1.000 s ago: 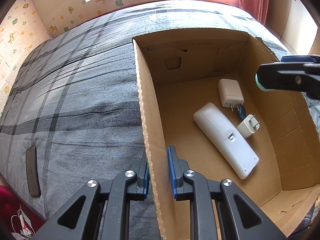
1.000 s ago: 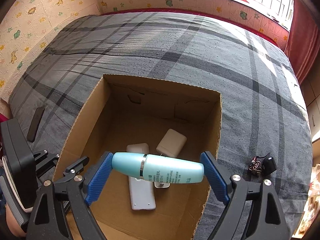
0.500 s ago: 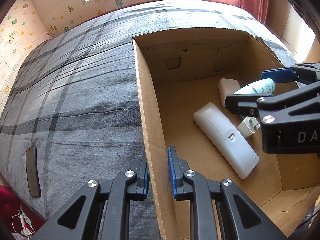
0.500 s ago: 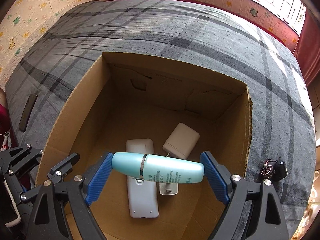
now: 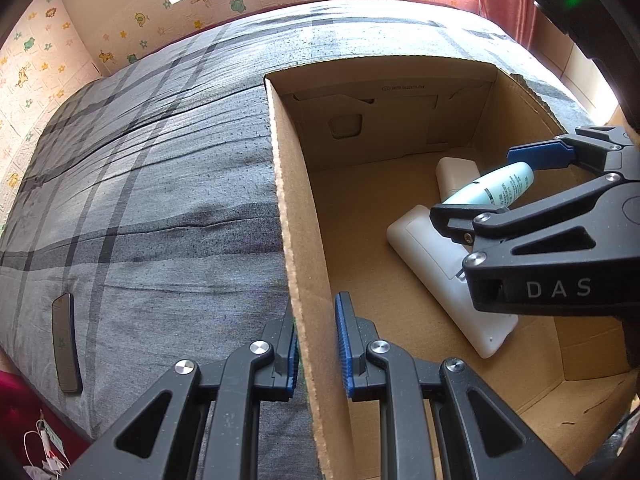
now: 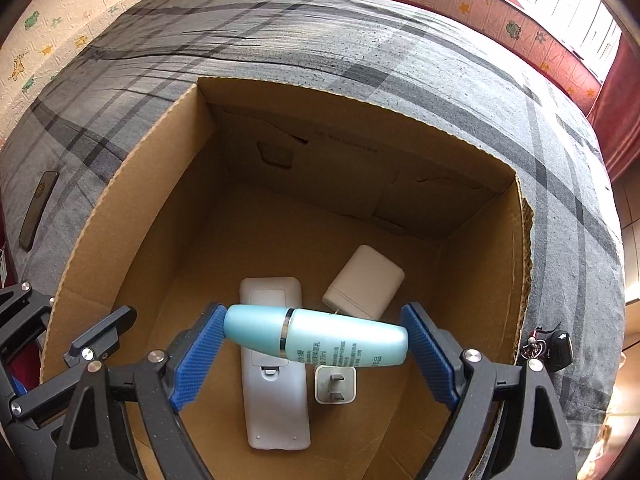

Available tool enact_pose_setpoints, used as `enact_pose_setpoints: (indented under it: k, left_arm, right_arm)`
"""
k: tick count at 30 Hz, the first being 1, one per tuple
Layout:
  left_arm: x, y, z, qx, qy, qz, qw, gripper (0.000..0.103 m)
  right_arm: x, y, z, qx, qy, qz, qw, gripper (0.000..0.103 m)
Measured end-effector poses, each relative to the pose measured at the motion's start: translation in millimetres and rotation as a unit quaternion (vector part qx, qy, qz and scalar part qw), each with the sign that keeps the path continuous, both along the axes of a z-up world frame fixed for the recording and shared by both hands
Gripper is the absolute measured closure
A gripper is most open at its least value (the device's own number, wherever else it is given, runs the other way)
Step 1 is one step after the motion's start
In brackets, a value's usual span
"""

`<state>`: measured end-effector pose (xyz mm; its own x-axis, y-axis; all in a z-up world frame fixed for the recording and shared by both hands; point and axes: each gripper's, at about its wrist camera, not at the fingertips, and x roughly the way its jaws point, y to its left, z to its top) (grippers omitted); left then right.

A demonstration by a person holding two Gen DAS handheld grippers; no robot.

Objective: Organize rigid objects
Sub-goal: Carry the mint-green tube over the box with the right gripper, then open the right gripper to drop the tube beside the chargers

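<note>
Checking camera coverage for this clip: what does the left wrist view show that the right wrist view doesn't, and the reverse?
Only the left wrist view shows the left gripper shut on the cardboard box's side wall, and the right gripper's side.

Only the right wrist view shows the small white plug adapter under the bottle and the black keys on the bedspread.

Both show the right gripper holding the light blue bottle end to end over the box, the white remote, the white charger and the dark phone.
</note>
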<state>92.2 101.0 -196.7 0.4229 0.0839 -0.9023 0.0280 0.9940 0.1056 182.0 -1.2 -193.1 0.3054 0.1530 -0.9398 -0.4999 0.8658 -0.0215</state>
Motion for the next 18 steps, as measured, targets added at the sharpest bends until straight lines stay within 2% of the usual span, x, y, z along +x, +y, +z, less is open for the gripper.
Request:
enact_pose_setpoints:
  k: [18]
  left_arm:
    - [0.5,0.4,0.5,0.0,0.001,0.0,1.0,0.084]
  right_arm:
    - [-0.3,2.1,0.9,0.001,0.001,0.001,1.0,0.012]
